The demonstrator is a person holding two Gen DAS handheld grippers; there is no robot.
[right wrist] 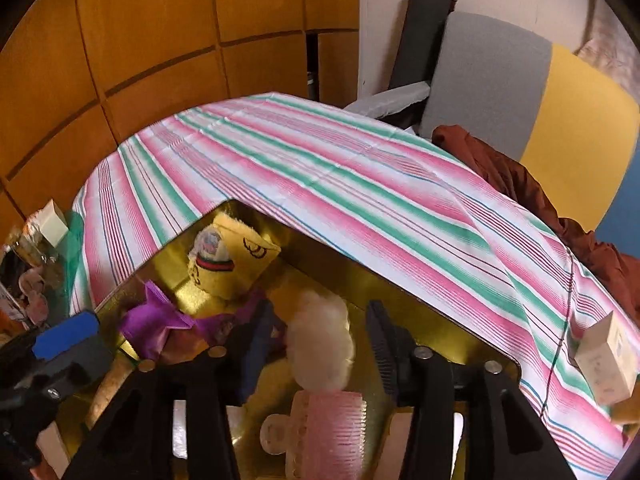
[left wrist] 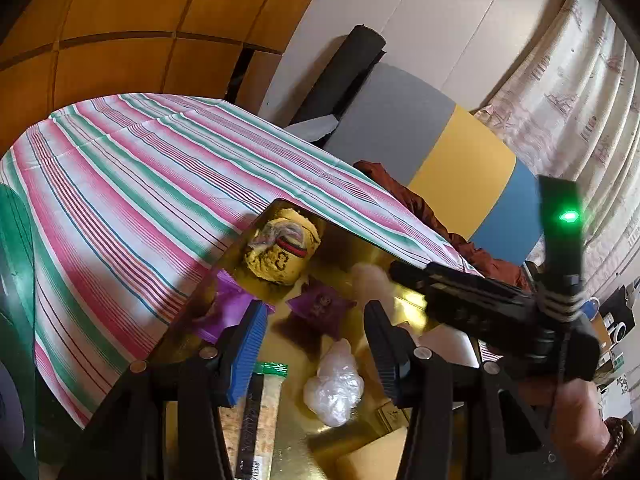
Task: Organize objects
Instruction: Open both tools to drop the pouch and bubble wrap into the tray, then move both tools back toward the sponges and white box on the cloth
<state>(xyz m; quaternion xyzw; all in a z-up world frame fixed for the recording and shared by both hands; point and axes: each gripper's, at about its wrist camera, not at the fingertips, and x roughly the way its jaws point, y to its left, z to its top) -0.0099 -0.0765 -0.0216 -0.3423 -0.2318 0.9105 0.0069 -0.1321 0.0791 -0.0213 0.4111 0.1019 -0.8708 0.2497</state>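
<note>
The left gripper (left wrist: 316, 344) hangs over a gold tray (left wrist: 348, 436) with its jaws apart and nothing between them; a clear plastic bundle (left wrist: 334, 388) lies on the tray below the gap; two purple pouches (left wrist: 320, 306) lie beyond; a yellow knitted pouch (left wrist: 280, 252) sits at the far corner; the right gripper (left wrist: 404, 272) enters from the right; a striped cloth (left wrist: 140, 184) covers the surface.
</note>
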